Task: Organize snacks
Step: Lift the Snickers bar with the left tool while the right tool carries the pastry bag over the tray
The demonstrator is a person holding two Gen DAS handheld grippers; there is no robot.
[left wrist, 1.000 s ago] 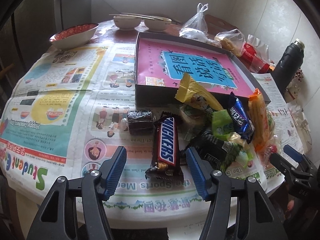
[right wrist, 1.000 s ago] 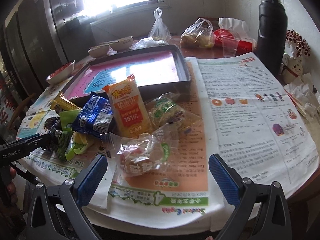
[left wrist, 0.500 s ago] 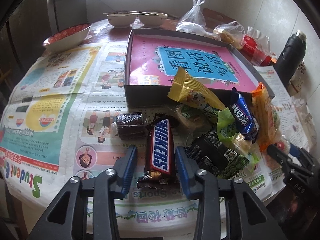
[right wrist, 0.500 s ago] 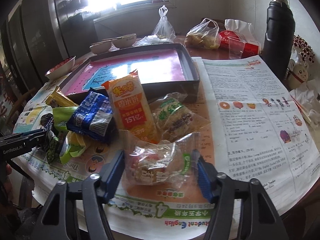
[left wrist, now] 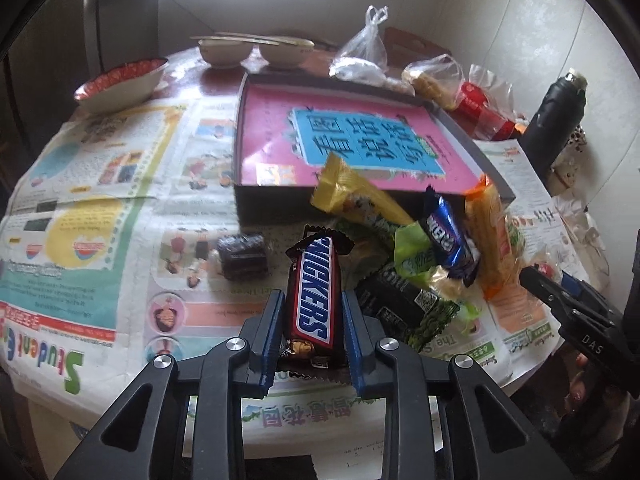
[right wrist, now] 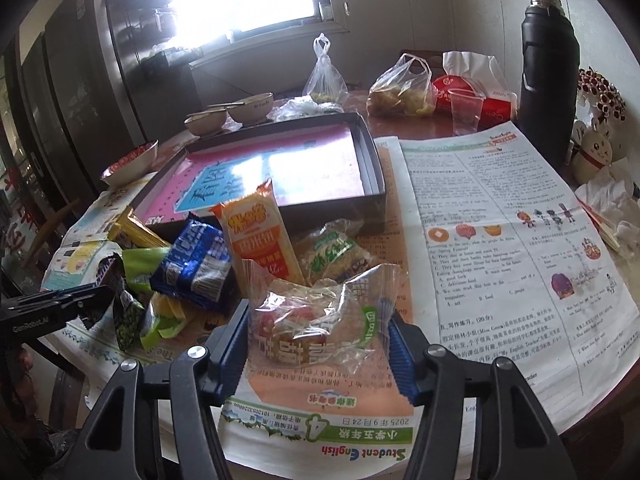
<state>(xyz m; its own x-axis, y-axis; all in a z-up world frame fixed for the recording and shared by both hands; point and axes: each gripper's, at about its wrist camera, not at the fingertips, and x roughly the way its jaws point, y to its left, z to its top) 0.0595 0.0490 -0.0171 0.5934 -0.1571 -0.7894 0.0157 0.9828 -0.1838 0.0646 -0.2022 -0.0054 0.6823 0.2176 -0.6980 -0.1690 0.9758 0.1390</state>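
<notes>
Fingers of left gripper [left wrist: 313,338] clamped on Snickers bar [left wrist: 314,294], long axis pointing away toward shallow box [left wrist: 256,204]; right gripper [right wrist: 318,344] squeezing clear-wrapped pastry [right wrist: 320,320] near table edge; bare newspaper [left wrist: 80,208] to left.

On the table I count three bowls [left wrist: 120,84], two plastic bags [right wrist: 324,76], one flask [right wrist: 548,76], one clear cup [right wrist: 466,110], one box [left wrist: 256,204] at the frame's centre, two grippers [left wrist: 312,328].
</notes>
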